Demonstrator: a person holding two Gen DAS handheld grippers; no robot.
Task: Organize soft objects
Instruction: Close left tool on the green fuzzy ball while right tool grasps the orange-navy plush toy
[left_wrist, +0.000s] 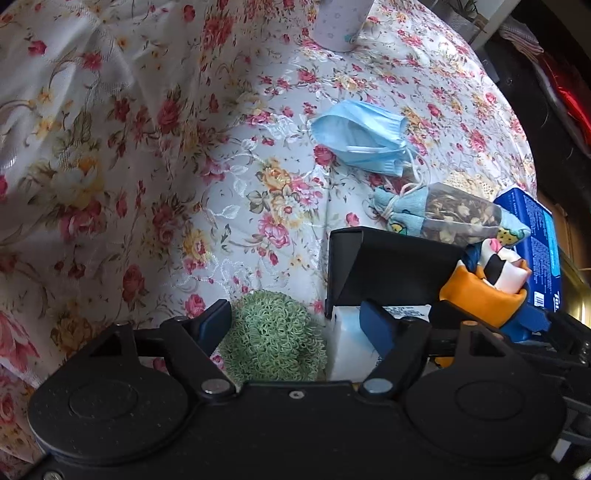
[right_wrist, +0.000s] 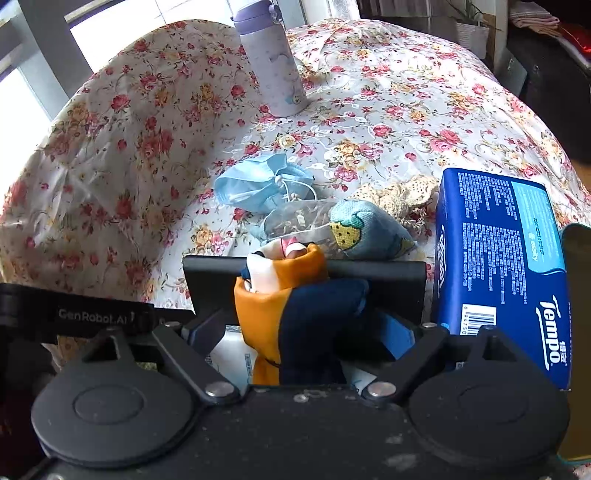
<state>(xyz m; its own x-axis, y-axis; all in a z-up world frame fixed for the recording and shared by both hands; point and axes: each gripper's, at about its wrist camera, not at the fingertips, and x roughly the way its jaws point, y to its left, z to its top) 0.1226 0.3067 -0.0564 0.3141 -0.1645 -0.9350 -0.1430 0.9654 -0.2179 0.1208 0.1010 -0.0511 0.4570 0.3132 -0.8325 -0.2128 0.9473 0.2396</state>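
Note:
A green fuzzy scrubber (left_wrist: 273, 336) lies on the floral tablecloth, against the left wall of a black box (left_wrist: 388, 266). My left gripper (left_wrist: 295, 325) stands open around the scrubber, with its right finger over a white pack (left_wrist: 343, 343) in the box. In the right wrist view an orange and navy rolled cloth (right_wrist: 295, 314) stands upright over the black box (right_wrist: 388, 277). My right gripper (right_wrist: 303, 338) is shut on that cloth. The left wrist view shows the same cloth (left_wrist: 484, 291) at the right.
Behind the box lie a blue face mask (right_wrist: 258, 181), a clear sachet of dried flowers (right_wrist: 306, 221), a light-blue printed pouch (right_wrist: 369, 229) and a crocheted doily (right_wrist: 399, 195). A blue Tempo tissue pack (right_wrist: 498, 258) stands to the right. A pale bottle (right_wrist: 273, 70) stands further back.

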